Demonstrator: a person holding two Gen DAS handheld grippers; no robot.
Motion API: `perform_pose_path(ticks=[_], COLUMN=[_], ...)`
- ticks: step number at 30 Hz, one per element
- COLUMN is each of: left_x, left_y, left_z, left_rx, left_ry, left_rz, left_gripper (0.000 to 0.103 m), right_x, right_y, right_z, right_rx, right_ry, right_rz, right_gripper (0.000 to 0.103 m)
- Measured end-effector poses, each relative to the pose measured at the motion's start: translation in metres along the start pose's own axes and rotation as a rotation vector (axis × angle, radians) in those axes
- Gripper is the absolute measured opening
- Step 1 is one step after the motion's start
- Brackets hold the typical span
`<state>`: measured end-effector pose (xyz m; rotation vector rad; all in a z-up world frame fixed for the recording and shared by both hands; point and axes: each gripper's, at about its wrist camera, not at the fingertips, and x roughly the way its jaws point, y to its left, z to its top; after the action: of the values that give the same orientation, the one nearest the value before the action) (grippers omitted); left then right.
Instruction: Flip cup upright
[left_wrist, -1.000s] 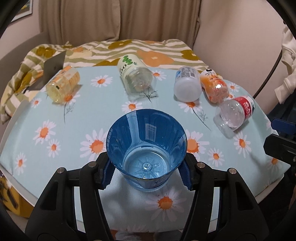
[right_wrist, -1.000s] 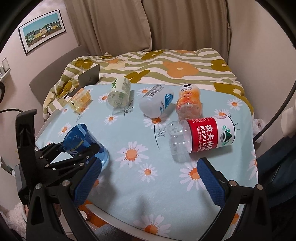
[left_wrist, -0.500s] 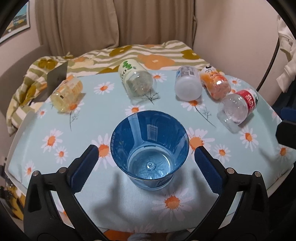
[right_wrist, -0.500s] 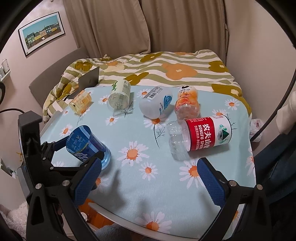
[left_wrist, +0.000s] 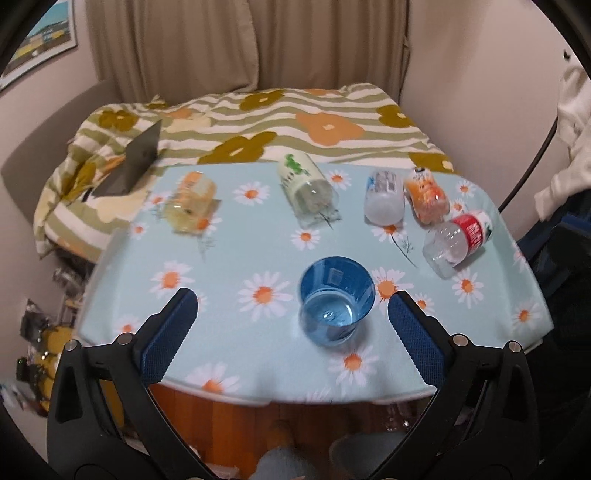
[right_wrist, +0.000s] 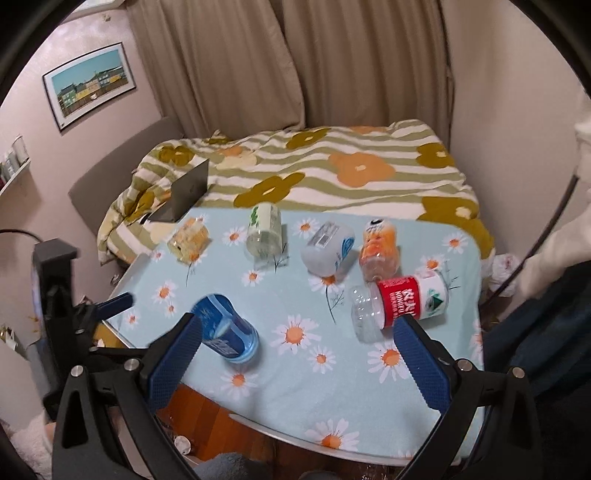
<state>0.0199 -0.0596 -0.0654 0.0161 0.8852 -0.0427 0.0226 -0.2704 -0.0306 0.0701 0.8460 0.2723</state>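
A clear blue plastic cup (left_wrist: 335, 300) stands upright, mouth up, on the daisy-print tablecloth (left_wrist: 258, 254) near the table's front edge. It also shows in the right wrist view (right_wrist: 227, 329) at the table's left front. My left gripper (left_wrist: 291, 325) is open and empty, drawn back from the cup, which sits between and beyond its fingers without touching them. My right gripper (right_wrist: 297, 356) is open and empty, held above the table's front edge to the right of the cup.
Several bottles and jars lie on their sides across the far half of the table: a yellow jar (left_wrist: 190, 201), a green-label bottle (left_wrist: 306, 188), a white bottle (left_wrist: 384, 197), an orange bottle (left_wrist: 424, 195) and a red-label bottle (left_wrist: 458, 238). A flowered bedspread (left_wrist: 295, 125) lies behind.
My left gripper opened, let go of the cup and pulled back and up from it. The cup stays standing upright on the cloth. The right gripper also rose a little.
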Motion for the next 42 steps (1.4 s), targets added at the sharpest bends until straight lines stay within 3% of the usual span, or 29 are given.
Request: perform_pose_path(ticks=[8, 15, 26, 42], left_x=[-0.052, -0.068, -0.072, -0.076], left_y=[0.042, 0.059, 0.063, 0.067], left_z=[0.010, 0.001, -0.003, 0.001], left_rx=[0.004, 0.018, 0.035, 0.036], left_ry=[0.031, 0.044, 0.019, 0.006], left_rz=[0.009, 0.002, -0.031, -0.027], left_gripper=[0.103, 0.103, 0.103, 0.103], right_x=[-0.030, -0.037, -0.045, -0.046], right_y=[0.035, 0.044, 0.053, 0.056], right_z=[0.001, -0.019, -0.029, -0.025], right_rx=[0.022, 0.096, 0.127, 0.130], right_ry=[0.048, 0.082, 0.070, 0.065], right_rz=[-0.146, -0.231, -0.290, -0.303], right_gripper=[0.103, 0.103, 0.103, 0.103])
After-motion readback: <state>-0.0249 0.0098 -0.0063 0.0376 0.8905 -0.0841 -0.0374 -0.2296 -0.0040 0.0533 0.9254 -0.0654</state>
